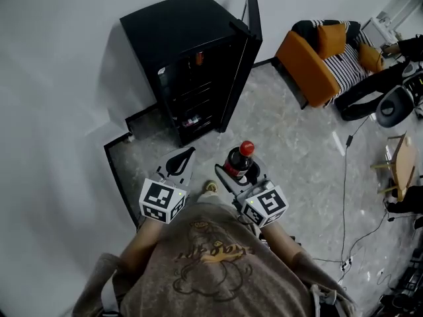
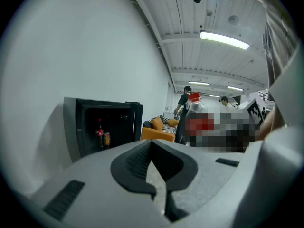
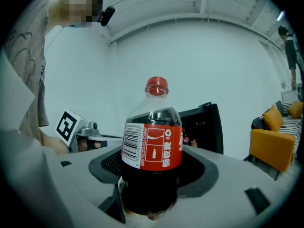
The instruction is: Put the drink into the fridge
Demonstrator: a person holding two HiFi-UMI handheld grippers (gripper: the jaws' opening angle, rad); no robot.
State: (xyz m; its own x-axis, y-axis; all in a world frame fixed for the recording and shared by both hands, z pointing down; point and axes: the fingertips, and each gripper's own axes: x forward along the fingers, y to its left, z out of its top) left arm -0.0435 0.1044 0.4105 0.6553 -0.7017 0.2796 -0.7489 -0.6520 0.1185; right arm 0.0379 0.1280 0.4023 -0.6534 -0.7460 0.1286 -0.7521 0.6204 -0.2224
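Note:
The drink is a cola bottle [image 3: 153, 148] with a red cap and red label, standing upright in my right gripper [image 3: 152, 179], which is shut on its lower body. In the head view the cola bottle [image 1: 240, 160] is held in front of my chest. The black fridge [image 1: 188, 61] stands against the wall ahead with its door [image 1: 243, 55] swung open to the right. A bottle and a can [image 2: 102, 136] show on a shelf inside. My left gripper [image 1: 180, 162] hangs beside the right one, shut and empty, its pads [image 2: 137, 163] meeting at the tips.
An orange sofa [image 1: 309, 59] with cushions stands to the right of the fridge. A person in dark clothes [image 1: 377, 78] sits by an office chair further right. A wooden stool [image 1: 398, 164] and floor cables [image 1: 345, 197] lie at the right. Grey marbled floor lies between me and the fridge.

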